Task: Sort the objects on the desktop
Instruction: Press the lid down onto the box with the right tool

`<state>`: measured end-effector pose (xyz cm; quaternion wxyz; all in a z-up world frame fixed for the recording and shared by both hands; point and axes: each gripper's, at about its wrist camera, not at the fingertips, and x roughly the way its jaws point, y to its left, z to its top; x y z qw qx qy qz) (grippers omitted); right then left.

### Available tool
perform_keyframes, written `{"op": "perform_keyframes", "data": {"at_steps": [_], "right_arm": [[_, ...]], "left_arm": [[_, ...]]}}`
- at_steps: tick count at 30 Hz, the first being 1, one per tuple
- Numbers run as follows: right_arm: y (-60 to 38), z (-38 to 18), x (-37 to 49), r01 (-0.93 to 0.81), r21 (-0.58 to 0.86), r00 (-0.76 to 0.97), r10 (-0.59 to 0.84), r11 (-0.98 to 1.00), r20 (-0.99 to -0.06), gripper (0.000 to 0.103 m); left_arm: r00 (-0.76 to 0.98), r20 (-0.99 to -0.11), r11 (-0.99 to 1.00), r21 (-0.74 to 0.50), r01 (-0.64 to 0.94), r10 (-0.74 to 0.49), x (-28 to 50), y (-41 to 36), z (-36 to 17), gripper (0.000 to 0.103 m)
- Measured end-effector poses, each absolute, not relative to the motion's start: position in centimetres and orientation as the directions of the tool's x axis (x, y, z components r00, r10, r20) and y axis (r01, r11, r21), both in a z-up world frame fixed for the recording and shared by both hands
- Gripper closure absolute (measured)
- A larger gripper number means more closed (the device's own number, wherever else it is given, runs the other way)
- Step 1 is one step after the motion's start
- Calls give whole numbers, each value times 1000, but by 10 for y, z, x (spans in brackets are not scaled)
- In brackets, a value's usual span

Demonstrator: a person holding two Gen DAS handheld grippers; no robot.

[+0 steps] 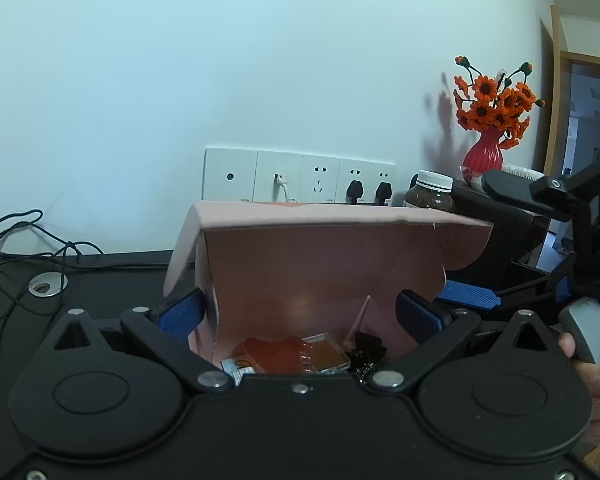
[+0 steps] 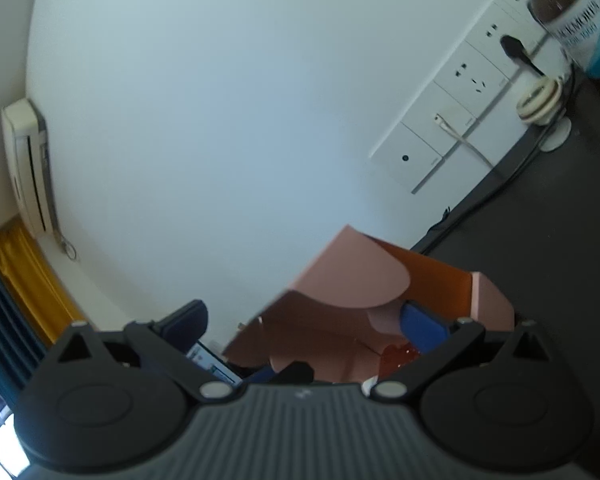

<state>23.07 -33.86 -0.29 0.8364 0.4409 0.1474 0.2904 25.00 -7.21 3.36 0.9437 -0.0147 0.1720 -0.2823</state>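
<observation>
An open pink cardboard box (image 1: 320, 264) stands on the black desk with its lid raised. At its bottom lie an orange-red translucent piece (image 1: 276, 354), a clear square case (image 1: 328, 354), black binder clips (image 1: 366, 354) and a white card (image 1: 236, 368). My left gripper (image 1: 299, 314) is open, its blue pads (image 1: 180, 314) on either side of the box mouth, holding nothing. My right gripper (image 1: 488, 244) is at the box's right side, held by a hand (image 1: 592, 380). In the tilted right wrist view that gripper (image 2: 302, 324) is open, with the box (image 2: 340, 292) and its rounded flap between the fingers.
A brown bottle (image 1: 430, 194) with a white cap and a red vase of orange flowers (image 1: 484, 152) stand at the back right. Wall sockets (image 1: 300, 178) with plugs run behind the box. Loose black cables (image 1: 20, 248) and a desk grommet (image 1: 48, 283) lie at the left.
</observation>
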Motion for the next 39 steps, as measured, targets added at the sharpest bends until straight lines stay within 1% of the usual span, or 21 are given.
{"op": "perform_keyframes", "data": {"at_steps": [7,17,24,29,33,39], "right_arm": [[-340,-5,245,-328,818,804,594,473,-21,1],[-340,-2,269,-291,799,822,565,527,-74,1],[-336,-1,286,-296,766,822,560,571,-100,1],[-337,-10,289,-311,750,817,567,584,-103,1],[-337,-14,280,-363,684,833,550,633,-67,1],[-329,1,258,-413,500,873,487,761,-20,1]], "left_arm": [[781,-334,845,-110,523,-527,252,-77,29,0],[787,-330,849,-107,517,-521,252,-80,26,0],[795,-341,858,-74,509,-501,252,-84,23,0],[779,-368,856,-105,507,-507,259,-82,20,0],[770,-381,854,-128,505,-512,262,-80,20,0],[768,-389,856,-131,500,-508,263,-80,17,0]]}}
